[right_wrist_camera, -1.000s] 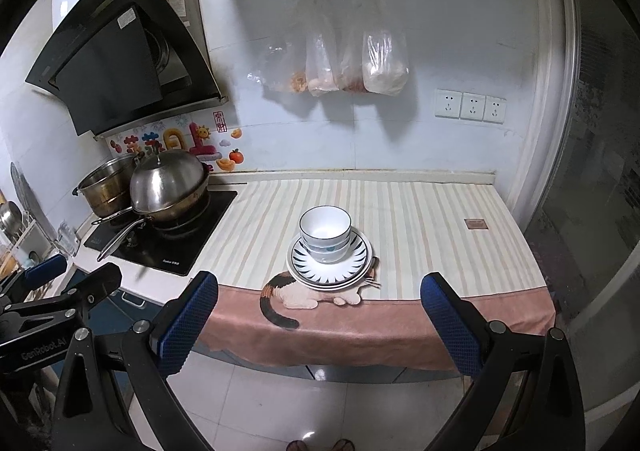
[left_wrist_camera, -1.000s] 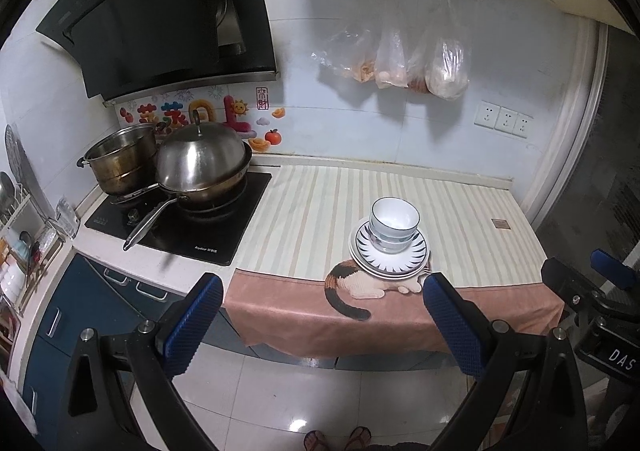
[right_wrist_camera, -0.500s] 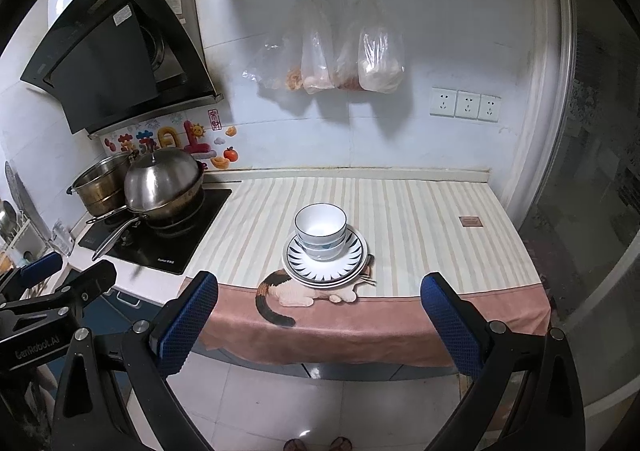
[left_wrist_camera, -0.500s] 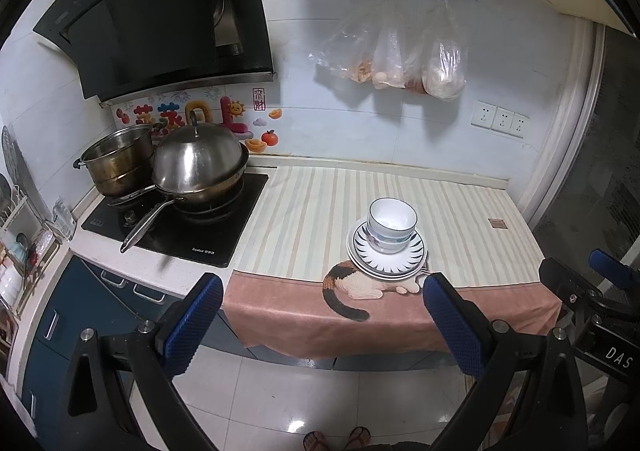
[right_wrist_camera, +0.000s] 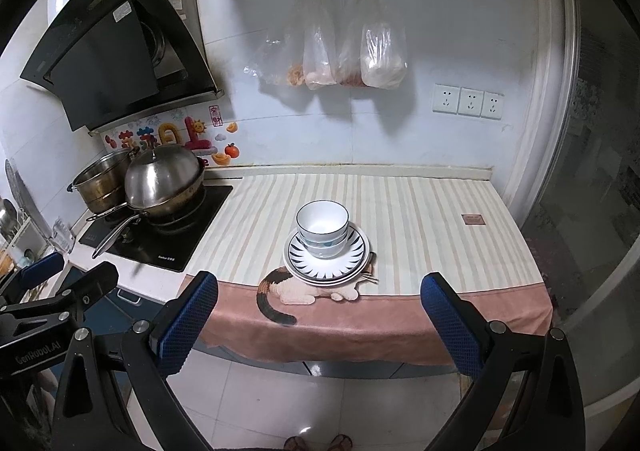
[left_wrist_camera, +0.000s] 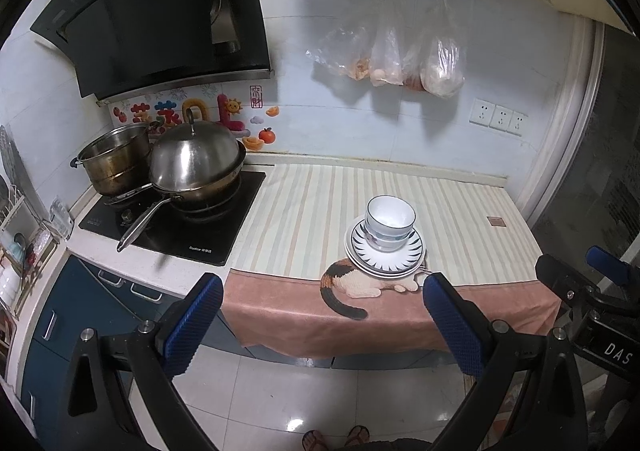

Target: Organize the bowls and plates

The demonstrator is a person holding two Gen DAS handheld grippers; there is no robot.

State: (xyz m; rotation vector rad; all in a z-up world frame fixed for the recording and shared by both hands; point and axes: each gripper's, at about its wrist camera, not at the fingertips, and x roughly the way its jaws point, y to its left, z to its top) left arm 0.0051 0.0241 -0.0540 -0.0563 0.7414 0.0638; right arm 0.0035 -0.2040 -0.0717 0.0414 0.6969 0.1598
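Kitchen counter, seen from both wrist cameras held back over the tiled floor (right_wrist_camera: pixel 280 403).

Range hood (left_wrist_camera: pixel 160 11): black, slanted, mounted on the far wall at the left.

Striped mat (right_wrist_camera: pixel 420 219): covers the counter from the hob to the right wall; its near edge is a pink band with a printed cat (right_wrist_camera: pixel 304 291) that hangs over the counter front.

Hob (left_wrist_camera: pixel 180 219): black glass, left of the mat. It carries a lidded steel wok (left_wrist_camera: pixel 196 167) with a long handle pointing near-left, and an open steel pot (left_wrist_camera: pixel 114 163) just behind and left of it, touching or nearly so.

Plastic bags (right_wrist_camera: pixel 348 51): several clear bags hang from a wall rail above the mat; three sockets (right_wrist_camera: pixel 468 101) sit to their right.

Stack of plates (right_wrist_camera: pixel 326 257): white with a dark radial rim pattern, on the mat near its front edge, just behind the cat.

Stacked bowls (right_wrist_camera: pixel 322 223): white, upright, nested, standing on the middle of the plates.

Left gripper (left_wrist_camera: pixel 322 319): blue-padded jaws spread wide, empty, well short of the counter.

Right gripper (right_wrist_camera: pixel 320 317): jaws likewise wide apart, empty, well short of the counter.
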